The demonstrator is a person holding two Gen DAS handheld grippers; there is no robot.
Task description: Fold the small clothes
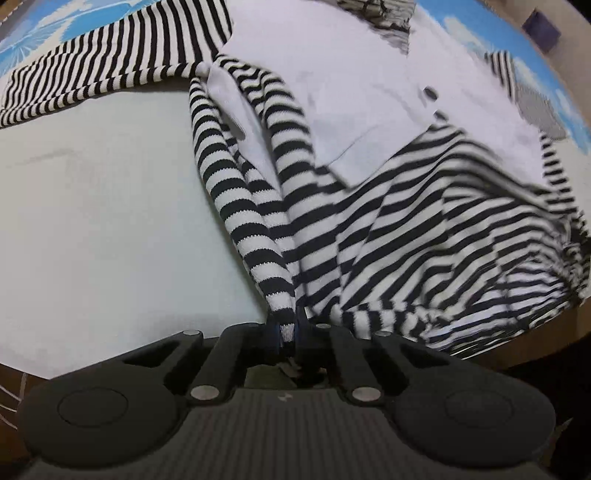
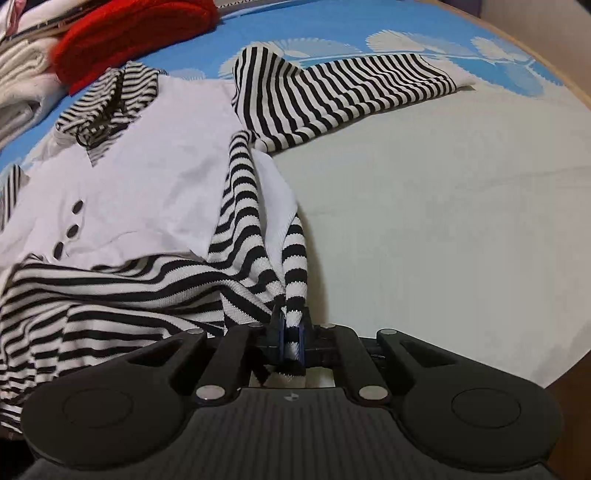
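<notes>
A home, most likely a bedroom or living room

A cloth (image 2: 424,221) in pale white with a blue, white-flowered border is covering a round wooden table (image 2: 576,92), and household laundry is lying on it: a striped top (image 2: 155,192) is spreading across the middle, while a red knit (image 2: 129,33) and white garments (image 2: 22,74) are piling up at the edge.

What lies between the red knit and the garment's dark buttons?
In the right wrist view, the striped collar and plain white chest panel separate red knit from buttons.
</notes>
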